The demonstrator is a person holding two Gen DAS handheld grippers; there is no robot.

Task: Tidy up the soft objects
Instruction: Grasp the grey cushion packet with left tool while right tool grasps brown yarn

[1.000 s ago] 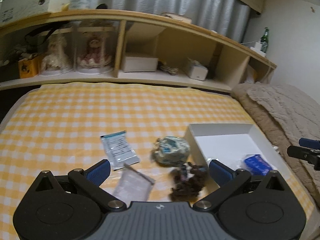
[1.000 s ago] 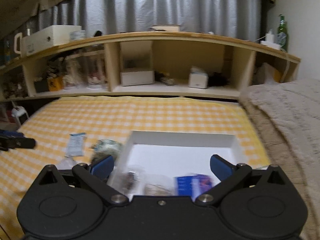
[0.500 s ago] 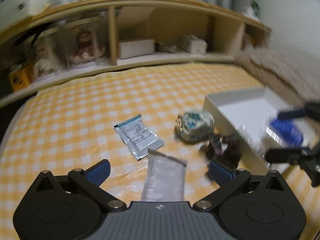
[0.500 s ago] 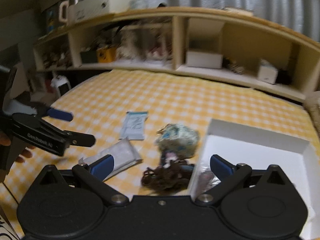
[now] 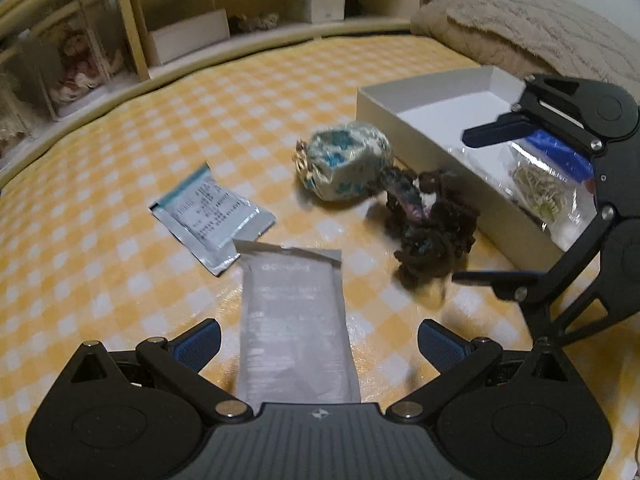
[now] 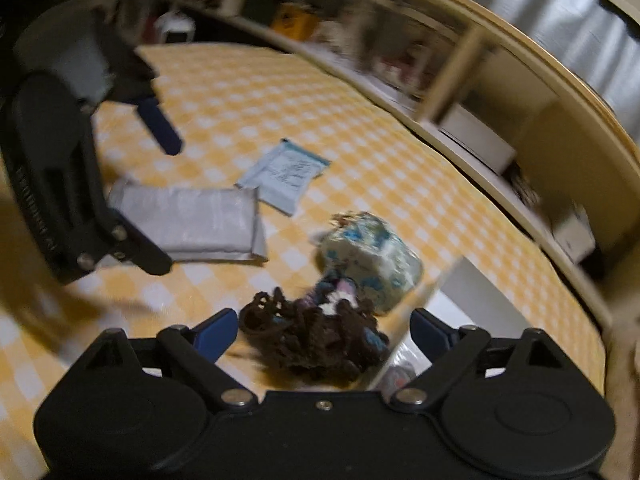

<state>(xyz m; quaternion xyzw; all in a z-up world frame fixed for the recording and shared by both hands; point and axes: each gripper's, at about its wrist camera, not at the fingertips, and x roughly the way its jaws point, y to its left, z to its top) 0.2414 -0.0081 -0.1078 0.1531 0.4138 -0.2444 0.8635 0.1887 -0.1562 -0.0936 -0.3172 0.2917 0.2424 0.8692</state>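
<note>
**Two pickups lining up on the bed**

Left gripper (image 5: 318, 340) wide open, empty, straddling grey pouch (image 5: 296, 328). Right gripper (image 6: 320, 330) also open w/ nothing held, around dark yarn tangle (image 6: 316, 340) beside white box (image 5: 436, 120). Go low before closing (pouch is flat; grab an edge). Floral bundle (image 5: 346, 166) touches yarn, so lift slowly.

Lying flat on yellow-checked cloth: grey pouch (image 5: 294, 320), overlapping corner of teal-edged printed sachet (image 5: 210, 216). Beside them, blue-flowered drawstring pouch (image 5: 346, 164) touching dark curly tangle (image 5: 434, 232), itself just beside white box (image 5: 432, 124) holding clear and blue packets.
</note>
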